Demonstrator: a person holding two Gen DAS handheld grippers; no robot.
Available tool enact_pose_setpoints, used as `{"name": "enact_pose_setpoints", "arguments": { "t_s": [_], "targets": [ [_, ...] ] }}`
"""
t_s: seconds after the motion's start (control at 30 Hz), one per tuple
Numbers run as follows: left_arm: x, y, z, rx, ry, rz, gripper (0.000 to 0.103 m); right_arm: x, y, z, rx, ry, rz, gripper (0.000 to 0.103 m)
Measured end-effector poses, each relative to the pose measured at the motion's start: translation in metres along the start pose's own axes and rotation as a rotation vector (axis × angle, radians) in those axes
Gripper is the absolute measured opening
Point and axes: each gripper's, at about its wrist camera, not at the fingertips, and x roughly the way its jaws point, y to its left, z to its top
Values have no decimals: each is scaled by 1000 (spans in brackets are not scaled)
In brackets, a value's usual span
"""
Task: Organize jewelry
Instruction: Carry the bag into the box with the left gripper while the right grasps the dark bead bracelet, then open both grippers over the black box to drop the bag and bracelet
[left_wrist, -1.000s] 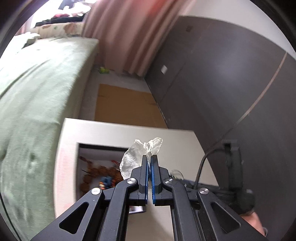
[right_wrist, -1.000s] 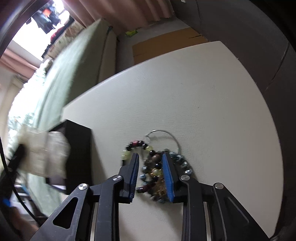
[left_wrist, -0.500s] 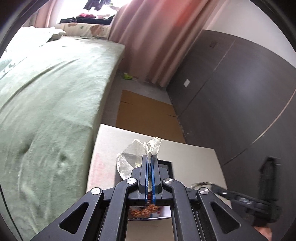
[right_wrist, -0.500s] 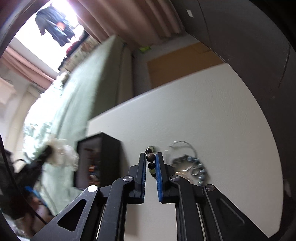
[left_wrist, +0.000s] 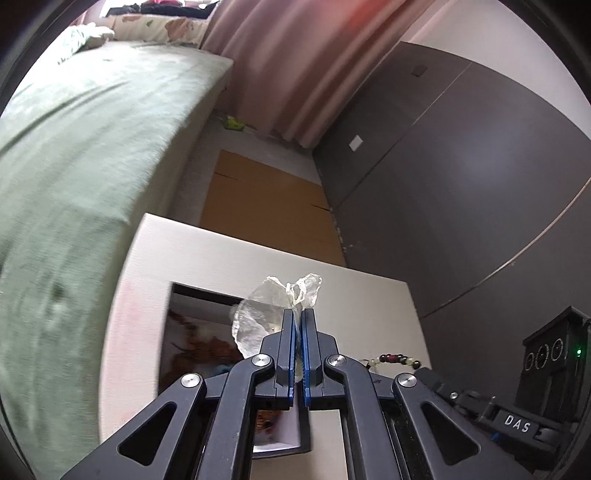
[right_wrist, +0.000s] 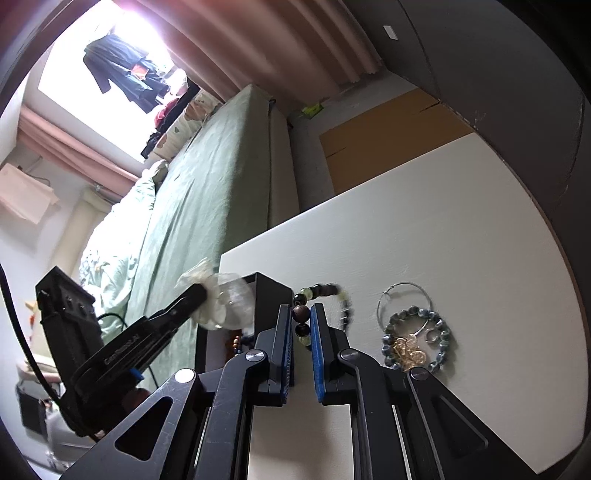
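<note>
My left gripper (left_wrist: 298, 321) is shut on a crumpled clear plastic bag (left_wrist: 266, 314) and holds it over the open black jewelry box (left_wrist: 184, 325), which has brown beads inside. My right gripper (right_wrist: 302, 321) is shut on a bracelet of dark and pale green beads (right_wrist: 325, 295), lifted beside the box's right wall (right_wrist: 269, 291). The bracelet also shows in the left wrist view (left_wrist: 395, 359). The left gripper and bag show in the right wrist view (right_wrist: 221, 302). A blue bead bracelet (right_wrist: 417, 339), a gold charm (right_wrist: 408, 352) and a wire hoop (right_wrist: 404, 299) lie on the white table (right_wrist: 461, 229).
A bed with a green cover (left_wrist: 81, 155) runs along the table's left side. Dark cabinet doors (left_wrist: 461, 177) stand on the right. Brown cardboard (left_wrist: 266, 206) lies on the floor beyond the table's far edge. Pink curtains (left_wrist: 295, 66) hang behind.
My right gripper closed on the dark and green bead bracelet, lifted it off the pile and carried it left to the box. My left gripper kept the bag over the box.
</note>
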Motion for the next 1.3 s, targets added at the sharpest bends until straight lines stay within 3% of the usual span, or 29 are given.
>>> {"name": "enact_pose_setpoints", "arguments": {
  "t_s": [0.2,0.3,0.43,0.47,0.83,1.23,1.3],
  "targets": [
    [21,5,-5,-15,112,45,8,1,-2,0,0,9,4,12],
    [23,13,-5,-63,141,27,29,0,1,-1,-3,9,11,12],
    [1,16,-1,-67,67,1,69,-1,7,-2,-14,-4,49,12],
    [-4,16,0,-65,49,1,72,-1,7,-3,-18,-9,62,12],
    [-47,49,11,-134,-56,26,72,16,47,-6,-67,-16,217,12],
    [-69,72,14,-179,-81,22,72,44,72,-10,-137,-21,100,12],
    [-69,75,17,-185,-78,20,72,55,77,-10,-154,22,106,18]
  ]
}}
